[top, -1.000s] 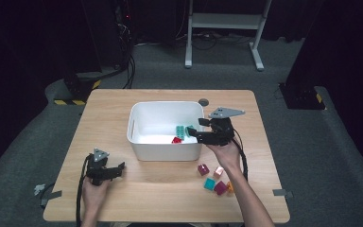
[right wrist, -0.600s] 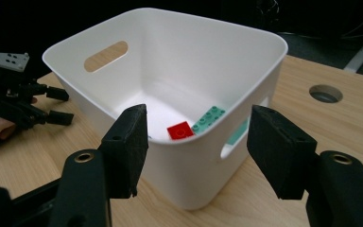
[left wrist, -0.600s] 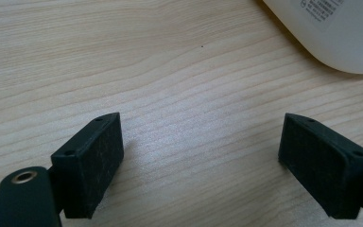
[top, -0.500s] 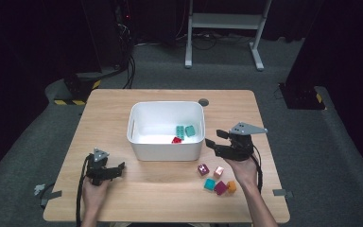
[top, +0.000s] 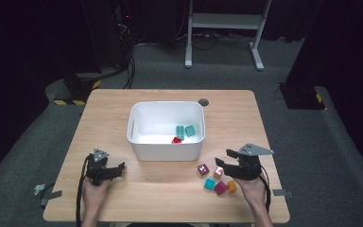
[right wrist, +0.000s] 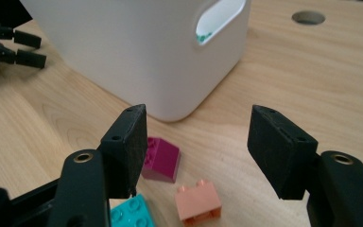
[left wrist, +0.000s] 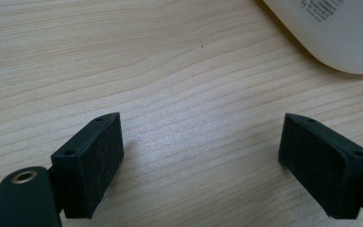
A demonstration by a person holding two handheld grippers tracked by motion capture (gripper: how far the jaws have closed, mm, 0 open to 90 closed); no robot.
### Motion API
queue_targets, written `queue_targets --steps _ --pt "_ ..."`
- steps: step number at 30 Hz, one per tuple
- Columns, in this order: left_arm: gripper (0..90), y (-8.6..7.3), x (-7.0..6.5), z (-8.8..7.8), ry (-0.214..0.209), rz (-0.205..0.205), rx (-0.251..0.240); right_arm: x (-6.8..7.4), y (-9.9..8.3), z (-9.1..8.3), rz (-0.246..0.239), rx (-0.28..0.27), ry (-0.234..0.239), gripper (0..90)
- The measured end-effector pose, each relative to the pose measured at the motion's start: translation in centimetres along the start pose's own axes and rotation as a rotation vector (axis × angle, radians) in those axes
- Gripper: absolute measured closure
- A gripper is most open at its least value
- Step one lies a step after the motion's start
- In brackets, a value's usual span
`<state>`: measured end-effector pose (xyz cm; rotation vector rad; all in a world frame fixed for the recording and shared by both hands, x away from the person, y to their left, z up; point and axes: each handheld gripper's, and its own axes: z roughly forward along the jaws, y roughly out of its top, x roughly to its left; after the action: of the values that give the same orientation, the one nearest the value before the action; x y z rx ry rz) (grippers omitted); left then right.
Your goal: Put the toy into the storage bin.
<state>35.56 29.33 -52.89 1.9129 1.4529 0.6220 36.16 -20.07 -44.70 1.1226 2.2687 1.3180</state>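
A white bin (top: 166, 150) stands mid-table and holds two teal bricks (top: 185, 131) and a red brick (top: 176, 140). To its front right lie loose bricks: magenta (top: 203, 169), peach (top: 218, 172), teal (top: 210, 184), a second magenta (top: 220, 187) and orange (top: 231, 186). My right gripper (top: 223, 158) hovers low just right of them, open and empty. Its own view shows the right gripper (right wrist: 198, 137) with the magenta brick (right wrist: 160, 158), peach brick (right wrist: 197, 201) and teal brick (right wrist: 130, 213) below the jaws. My left gripper (top: 118, 169) rests open at the front left; the left gripper (left wrist: 201, 156) holds nothing.
The wooden table (top: 170, 198) has a round cable hole (top: 203, 102) behind the bin. The bin's corner (left wrist: 340, 33) lies just ahead of my left gripper. Bare wood stretches between the two hands. Beyond the table are a dark floor, cables and a desk frame.
My right gripper has moved from over the bin's right side back toward the person and down, to beside the loose bricks. The left gripper has stayed put.
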Motion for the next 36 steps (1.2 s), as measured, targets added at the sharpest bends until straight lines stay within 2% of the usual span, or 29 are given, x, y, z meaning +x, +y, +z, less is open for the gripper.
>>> queue_targets --steps 10,15,25,29,36 --pt "14.8 0.0 0.0 0.0 0.000 0.000 0.000 -0.5 -2.7 0.9 0.014 0.055 0.012 39.6" --pt "14.8 0.0 0.0 0.0 0.000 0.000 0.000 -1.0 -3.6 1.6 0.022 0.091 0.040 40.1" --pt "14.8 0.0 0.0 0.0 0.001 0.000 0.000 -1.4 -4.2 2.6 0.020 0.144 0.035 42.2" --pt "14.8 0.0 0.0 0.0 0.001 0.000 0.000 -1.4 -4.3 2.8 0.006 0.149 0.031 48.8" --pt "14.8 0.0 0.0 0.0 0.001 0.000 0.000 -1.4 -4.4 3.1 0.004 0.166 0.042 52.7"
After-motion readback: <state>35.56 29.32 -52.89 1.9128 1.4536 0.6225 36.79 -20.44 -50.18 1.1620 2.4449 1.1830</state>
